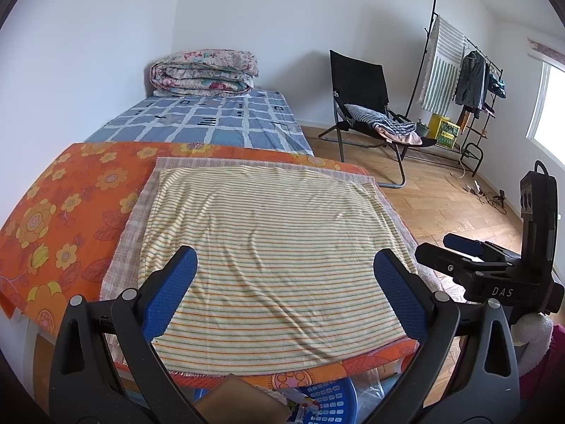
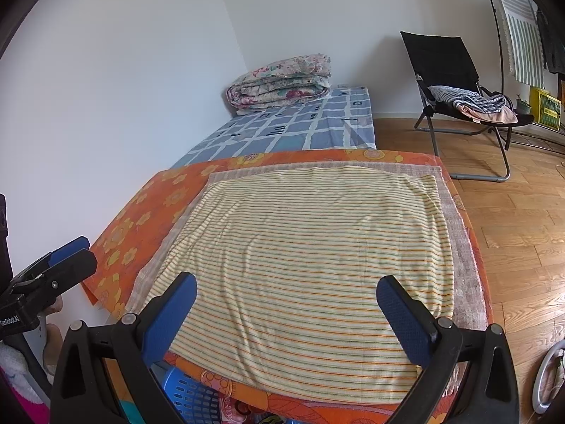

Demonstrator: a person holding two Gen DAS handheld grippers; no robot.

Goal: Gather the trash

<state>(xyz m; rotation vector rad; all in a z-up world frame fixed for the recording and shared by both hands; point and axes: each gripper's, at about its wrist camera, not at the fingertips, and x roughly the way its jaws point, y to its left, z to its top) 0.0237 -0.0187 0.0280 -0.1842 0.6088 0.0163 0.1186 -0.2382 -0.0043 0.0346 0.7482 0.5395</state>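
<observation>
My left gripper (image 1: 285, 265) is open and empty above a striped yellow cloth (image 1: 275, 247) on a table with an orange flowered cover (image 1: 70, 205). My right gripper (image 2: 286, 295) is open and empty above the same striped cloth (image 2: 310, 254). No loose trash lies on the cloth. Below the table's near edge stands a blue plastic basket (image 1: 328, 401) holding paper and wrappers (image 1: 300, 404); it also shows in the right wrist view (image 2: 192, 397). The right gripper's body (image 1: 494, 275) shows at the right of the left wrist view.
A bed with a blue checked sheet (image 1: 212, 120) and a folded quilt (image 1: 204, 72) lies behind the table. A black folding chair (image 1: 367, 106) with clothes and a clothes rack (image 1: 459, 81) stand on the wooden floor (image 2: 522, 219) to the right. A brown cardboard piece (image 1: 240, 402) is by the basket.
</observation>
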